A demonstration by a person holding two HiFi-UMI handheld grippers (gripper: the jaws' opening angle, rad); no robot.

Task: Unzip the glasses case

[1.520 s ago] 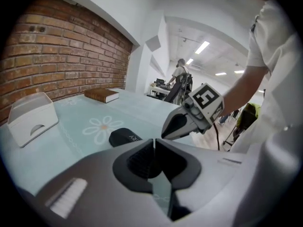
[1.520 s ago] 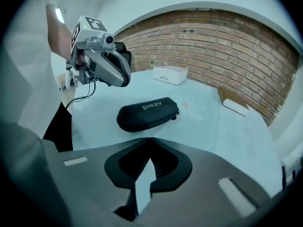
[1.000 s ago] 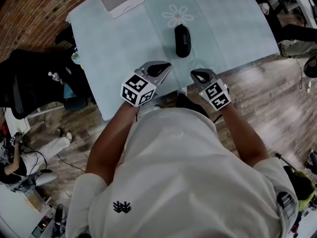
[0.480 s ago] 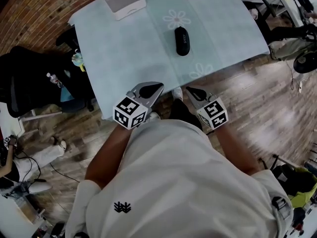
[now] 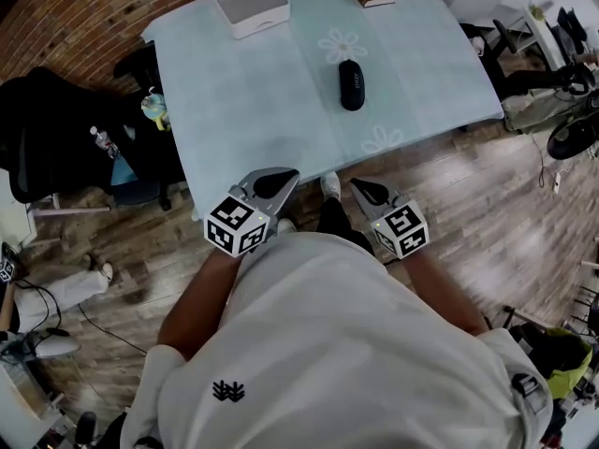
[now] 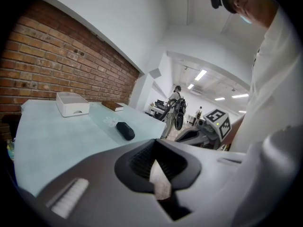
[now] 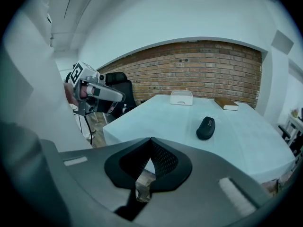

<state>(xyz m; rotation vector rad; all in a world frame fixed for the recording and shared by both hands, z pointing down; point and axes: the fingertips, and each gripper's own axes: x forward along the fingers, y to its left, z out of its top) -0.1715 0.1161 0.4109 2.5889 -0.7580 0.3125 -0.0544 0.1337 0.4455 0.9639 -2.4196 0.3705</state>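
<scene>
Fingers (image 6: 90, 174) of the left gripper (image 6: 155, 142) are pressing together at their tips in the left gripper view, fully closed and gripping nothing. Beyond them the glasses case (image 6: 125, 130) is lying on the pale blue counter (image 6: 52, 136), well apart from the gripper. It is showing as a dark, rounded oblong pod that looks shut. A white tray (image 6: 72, 103) and a brown book (image 6: 113, 106) are sitting farther back, toward the brick wall (image 6: 42, 65). The right gripper (image 6: 179, 137) is showing at the right, its marker cube behind it.

In the right gripper view, that gripper's fingers (image 7: 227, 183) are likewise meeting at the tips, closed and empty. The glasses case (image 7: 206, 127) is resting out on the counter (image 7: 156, 122), well beyond the tips. It is looking black and smooth, with a small pale print on top; its zip is too small to make out. The white tray (image 7: 182, 97) and the book (image 7: 226, 103) are lying behind it. The left gripper (image 7: 122, 97) is hanging at the left, off the counter's edge.

In the head view, the left gripper (image 5: 285, 174) and the right gripper (image 5: 357, 185) are hovering close to the person's white shirt (image 5: 328, 344), about at the counter's near edge, fingertips pointing toward the counter (image 5: 243, 101). The glasses case (image 5: 352, 84) is lying alone near the counter's middle, beside a printed flower (image 5: 342, 45), touching neither gripper.
</scene>
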